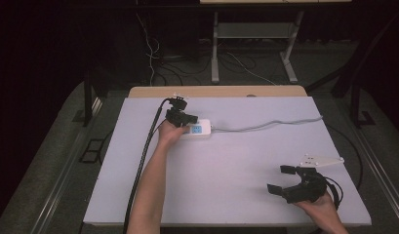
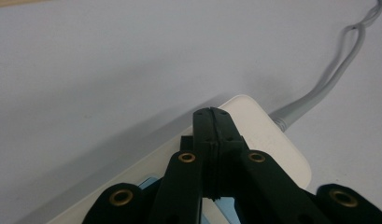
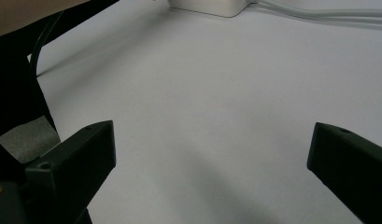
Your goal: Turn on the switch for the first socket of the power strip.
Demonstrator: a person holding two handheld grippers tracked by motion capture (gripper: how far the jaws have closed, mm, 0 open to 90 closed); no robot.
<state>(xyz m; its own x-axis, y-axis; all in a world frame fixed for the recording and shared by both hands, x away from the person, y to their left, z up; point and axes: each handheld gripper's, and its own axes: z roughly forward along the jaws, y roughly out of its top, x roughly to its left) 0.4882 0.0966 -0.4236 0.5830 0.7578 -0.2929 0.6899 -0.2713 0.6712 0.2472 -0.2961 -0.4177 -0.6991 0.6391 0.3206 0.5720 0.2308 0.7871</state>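
A white power strip [image 1: 201,130] with blue-marked sockets lies on the white table [image 1: 236,165], left of centre and toward the far side. Its grey cable [image 1: 265,126] runs off to the right. My left gripper [image 1: 189,118] is over the strip's left end, jaws pressed together with nothing between them. In the left gripper view the shut tips [image 2: 212,117] sit just above the strip's top [image 2: 272,140], and the cable [image 2: 336,77] leaves at the right. My right gripper [image 1: 279,179] stands open near the front right corner, well clear of the strip [image 3: 212,6], with bare table between its jaws [image 3: 212,154].
A wooden strip [image 1: 216,91] borders the table's far edge. Beyond it on the floor stand a desk's metal legs [image 1: 215,48] and loose wires [image 1: 150,53]. A black cable [image 1: 143,151] trails along the left forearm and off the front edge.
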